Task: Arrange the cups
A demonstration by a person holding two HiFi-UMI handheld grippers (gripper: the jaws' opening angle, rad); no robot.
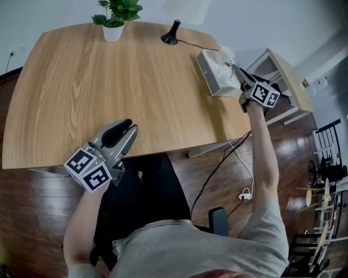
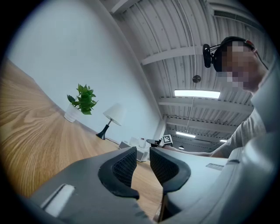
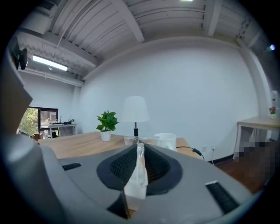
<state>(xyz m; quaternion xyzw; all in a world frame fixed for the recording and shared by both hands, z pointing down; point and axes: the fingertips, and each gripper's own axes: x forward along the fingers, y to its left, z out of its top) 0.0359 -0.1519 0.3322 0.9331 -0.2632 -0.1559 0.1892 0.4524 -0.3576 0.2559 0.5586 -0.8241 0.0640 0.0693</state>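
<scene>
My right gripper point(image 1: 239, 73) point(image 3: 139, 151) is shut on the thin wall of a clear plastic cup point(image 3: 139, 177), whose rim stands just past the pads. It is held over the right end of the table, beside a grey-white box point(image 1: 206, 70). A white cup point(image 1: 225, 54) point(image 3: 166, 141) stands just beyond the clear one, at the box. My left gripper point(image 1: 120, 134) point(image 2: 143, 154) hovers at the table's near edge on the left, its jaws a narrow gap apart with nothing between them. From there the right gripper point(image 2: 154, 142) shows far off across the table.
The wooden table point(image 1: 109, 87) carries a potted plant point(image 1: 115, 16) point(image 3: 106, 124) point(image 2: 79, 103) and a lamp point(image 1: 172, 33) point(image 3: 135, 113) point(image 2: 109, 120) along its far side. A cable point(image 1: 228, 157) trails to the floor on the right. A side table point(image 1: 285, 76) stands beyond the right edge.
</scene>
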